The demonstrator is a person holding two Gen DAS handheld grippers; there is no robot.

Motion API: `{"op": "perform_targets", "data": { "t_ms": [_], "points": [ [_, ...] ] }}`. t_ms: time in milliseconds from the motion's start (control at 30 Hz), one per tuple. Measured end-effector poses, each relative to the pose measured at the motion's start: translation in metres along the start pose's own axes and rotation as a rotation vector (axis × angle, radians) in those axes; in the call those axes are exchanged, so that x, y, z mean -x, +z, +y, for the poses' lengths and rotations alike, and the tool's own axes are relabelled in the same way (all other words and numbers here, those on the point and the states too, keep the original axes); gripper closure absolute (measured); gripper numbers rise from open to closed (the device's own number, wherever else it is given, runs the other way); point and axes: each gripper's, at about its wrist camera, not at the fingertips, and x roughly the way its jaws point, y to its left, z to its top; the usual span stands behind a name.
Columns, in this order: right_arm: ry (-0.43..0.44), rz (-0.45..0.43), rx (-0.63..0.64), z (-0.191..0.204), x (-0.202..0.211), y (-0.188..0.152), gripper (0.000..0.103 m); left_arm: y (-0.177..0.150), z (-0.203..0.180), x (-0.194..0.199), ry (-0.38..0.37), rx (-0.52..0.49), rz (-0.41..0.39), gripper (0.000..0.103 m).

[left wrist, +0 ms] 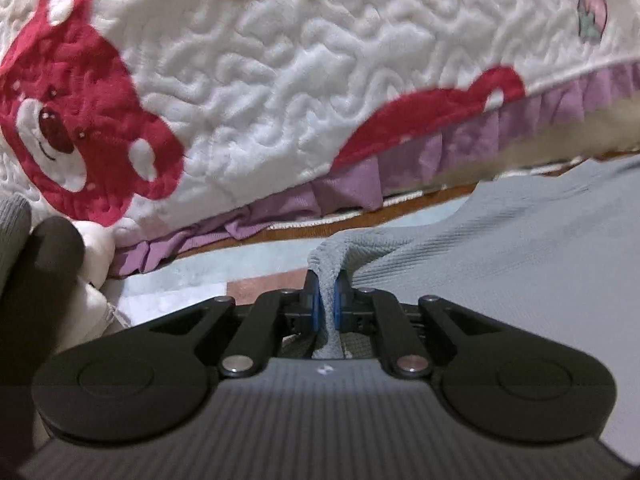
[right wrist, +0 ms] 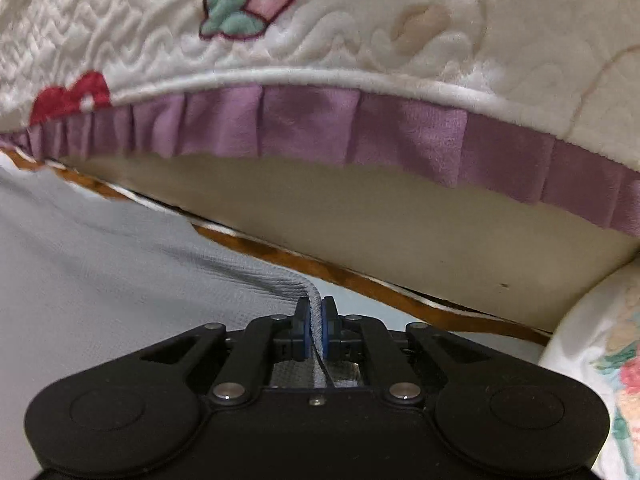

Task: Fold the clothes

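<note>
1. The grey ribbed garment (left wrist: 500,264) lies spread on the surface below and ahead of both tools. Seen from the left wrist it stretches away to the right of the fingers; seen from the right wrist the same grey cloth (right wrist: 100,272) fills the space to the left of the fingers.
2. No basket, box or other holder shows in either view, so nothing can be told about contents.
3. The left gripper (left wrist: 326,300) has its blue-padded fingers (left wrist: 314,300) drawn almost together, with a bunched fold of the garment clamped between them — the cloth rises in a small peak just ahead of the tips and a strip of it runs back between the pads toward the body of the tool.
4. The right gripper (right wrist: 316,330) is likewise nearly closed on a thin raised edge of the garment, which is pinched between its fingers (right wrist: 306,330); creases fan out leftward from the pinch.
5. Ahead of and above both sets of fingers hangs a white quilted bedspread (left wrist: 300,80) with a purple ruffle (right wrist: 360,128) along its hem — it bears a red bear figure (left wrist: 80,128) and a pink strawberry motif (right wrist: 252,0).
6. Far left of the left fingers, a dark gloved hand (left wrist: 36,280) sits at the frame edge beside a white plush shape (left wrist: 96,276).
</note>
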Motion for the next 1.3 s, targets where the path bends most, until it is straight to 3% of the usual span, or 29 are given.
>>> {"op": "perform_targets", "data": {
  "t_ms": [67, 133, 167, 200, 267, 400, 467, 600, 733, 800, 867, 967, 1067, 1133, 1300],
  "points": [
    [-0.068, 0.045, 0.023, 0.005, -0.007, -0.003, 0.096, -0.005, -0.001, -0.006, 0.044, 0.031, 0.054, 0.081],
    [-0.109, 0.043, -0.031, -0.001, 0.0, -0.006, 0.079, -0.01, 0.007, 0.006, 0.04, 0.097, 0.057, 0.074],
    [-0.127, 0.038, -0.063, -0.005, 0.005, -0.008, 0.06, -0.012, 0.01, 0.017, 0.013, 0.118, 0.05, 0.068],
    [-0.12, 0.021, -0.102, -0.013, 0.013, -0.01, 0.053, -0.015, 0.013, 0.028, -0.017, 0.132, 0.043, 0.064],
    [-0.088, -0.003, -0.221, -0.035, 0.039, -0.023, 0.051, -0.026, 0.012, 0.052, -0.064, 0.128, 0.038, 0.054],
    [0.056, 0.028, -0.56, -0.063, 0.088, -0.079, 0.05, -0.058, 0.01, 0.09, -0.144, 0.152, 0.091, 0.054],
    [0.125, 0.065, -0.636, -0.06, 0.112, -0.109, 0.05, -0.074, 0.012, 0.103, -0.173, 0.202, 0.148, 0.053],
    [0.312, 0.117, -0.532, -0.022, 0.152, -0.139, 0.049, -0.106, 0.019, 0.137, -0.174, 0.274, 0.238, 0.053],
    [0.37, 0.116, -0.413, 0.018, 0.193, -0.148, 0.047, -0.133, 0.021, 0.183, -0.219, 0.352, 0.322, 0.052],
    [0.391, 0.107, -0.391, 0.031, 0.204, -0.148, 0.044, -0.143, 0.026, 0.21, -0.359, 0.474, 0.321, 0.05],
    [0.416, 0.105, -0.38, 0.044, 0.209, -0.145, 0.044, -0.148, 0.024, 0.234, -0.441, 0.538, 0.296, 0.043],
    [0.445, 0.114, -0.337, 0.055, 0.22, -0.145, 0.044, -0.163, 0.017, 0.26, -0.432, 0.54, 0.298, 0.042],
    [0.473, 0.124, -0.29, 0.065, 0.232, -0.145, 0.044, -0.191, 0.019, 0.268, -0.426, 0.575, 0.353, 0.044],
    [0.491, 0.13, -0.259, 0.071, 0.24, -0.145, 0.044, -0.205, 0.013, 0.272, -0.429, 0.539, 0.416, 0.044],
    [0.536, 0.146, -0.181, 0.087, 0.259, -0.145, 0.044, -0.225, 0.003, 0.287, -0.443, 0.491, 0.433, 0.044]
  ]
}}
